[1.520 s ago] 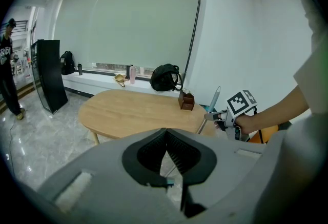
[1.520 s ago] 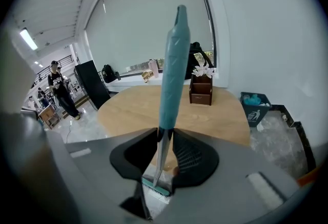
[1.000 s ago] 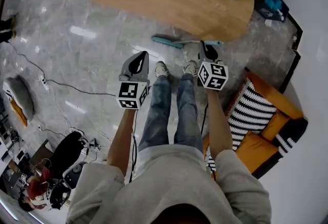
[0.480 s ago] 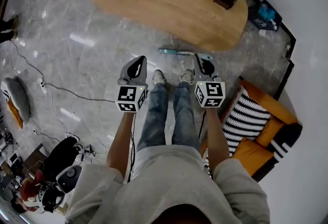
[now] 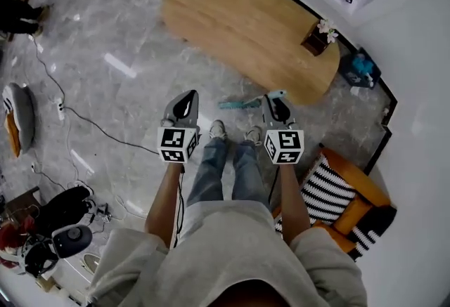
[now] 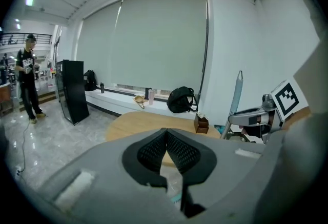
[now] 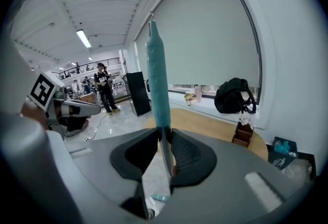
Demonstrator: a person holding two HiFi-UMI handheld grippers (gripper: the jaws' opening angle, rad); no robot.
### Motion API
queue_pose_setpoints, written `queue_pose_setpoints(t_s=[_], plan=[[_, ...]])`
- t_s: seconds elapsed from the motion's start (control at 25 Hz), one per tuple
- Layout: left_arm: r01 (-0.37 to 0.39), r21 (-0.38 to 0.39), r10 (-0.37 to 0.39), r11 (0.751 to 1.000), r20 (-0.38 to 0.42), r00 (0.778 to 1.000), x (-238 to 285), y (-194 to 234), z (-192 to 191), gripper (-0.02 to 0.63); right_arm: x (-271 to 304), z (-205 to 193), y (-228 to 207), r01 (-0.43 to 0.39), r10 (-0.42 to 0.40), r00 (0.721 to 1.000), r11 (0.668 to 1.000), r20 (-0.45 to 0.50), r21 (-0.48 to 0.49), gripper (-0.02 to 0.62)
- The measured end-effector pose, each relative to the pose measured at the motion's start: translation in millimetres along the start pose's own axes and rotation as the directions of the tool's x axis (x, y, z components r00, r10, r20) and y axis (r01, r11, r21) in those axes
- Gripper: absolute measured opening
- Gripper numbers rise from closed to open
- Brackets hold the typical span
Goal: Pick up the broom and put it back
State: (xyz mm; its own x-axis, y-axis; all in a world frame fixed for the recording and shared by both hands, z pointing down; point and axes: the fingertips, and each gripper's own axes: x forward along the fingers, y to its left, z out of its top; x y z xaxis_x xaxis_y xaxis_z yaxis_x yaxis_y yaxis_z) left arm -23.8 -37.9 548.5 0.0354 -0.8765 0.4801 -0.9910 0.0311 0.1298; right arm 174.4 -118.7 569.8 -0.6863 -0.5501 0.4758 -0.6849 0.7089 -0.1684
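The broom has a teal handle (image 7: 156, 74) and a teal brush head (image 5: 239, 103) that hangs low over the floor by my feet. My right gripper (image 5: 276, 96) is shut on the handle, which stands upright between its jaws (image 7: 163, 133) and rises well above them. The left gripper view also shows the handle (image 6: 235, 97) and the right gripper (image 6: 246, 115) beside it. My left gripper (image 5: 188, 96) is held at about the same height to the left, away from the broom. Its pads (image 6: 166, 136) meet at the tips with nothing between them.
An oval wooden table (image 5: 246, 17) stands ahead with a small flower box (image 5: 314, 38) on its right end. An orange armchair with a striped cushion (image 5: 344, 197) is at my right. Cables (image 5: 77, 116) run over the floor at left. A person (image 6: 26, 79) stands far off.
Both grippers have risen. The broom, which lay nearly flat by the table, now stands upright in the right gripper with its brush head drawn in toward my feet.
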Motion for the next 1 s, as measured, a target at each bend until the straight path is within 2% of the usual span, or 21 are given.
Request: queue_pose_setpoints(t_s=[0.16,0.32,0.64,0.8,1.0], plan=[[-0.101,-0.026,0.102,0.995,0.04,0.994,-31,27,17,-0.003,13,25,30,-0.091,0.092,0.996,0.995,0.005,-0.048,0.081],[-0.195,-0.057,0.198,0.979,0.063,0.978,-70,55,21,-0.005,22,48,64,-0.169,0.171,0.985,0.981,0.017,-0.092,0.081],[-0.363,-0.136,0.38,0.922,0.128,0.916,-143,114,33,-0.005,47,95,144,-0.299,0.309,0.951,0.937,0.031,-0.179,0.081],[-0.407,-0.156,0.43,0.9,0.173,0.886,-172,147,45,-0.005,63,115,183,-0.322,0.337,0.941,0.923,0.036,-0.21,0.081],[-0.421,-0.171,0.449,0.891,0.192,0.873,-200,184,53,-0.005,76,139,223,-0.328,0.348,0.936,0.92,0.058,-0.215,0.081]])
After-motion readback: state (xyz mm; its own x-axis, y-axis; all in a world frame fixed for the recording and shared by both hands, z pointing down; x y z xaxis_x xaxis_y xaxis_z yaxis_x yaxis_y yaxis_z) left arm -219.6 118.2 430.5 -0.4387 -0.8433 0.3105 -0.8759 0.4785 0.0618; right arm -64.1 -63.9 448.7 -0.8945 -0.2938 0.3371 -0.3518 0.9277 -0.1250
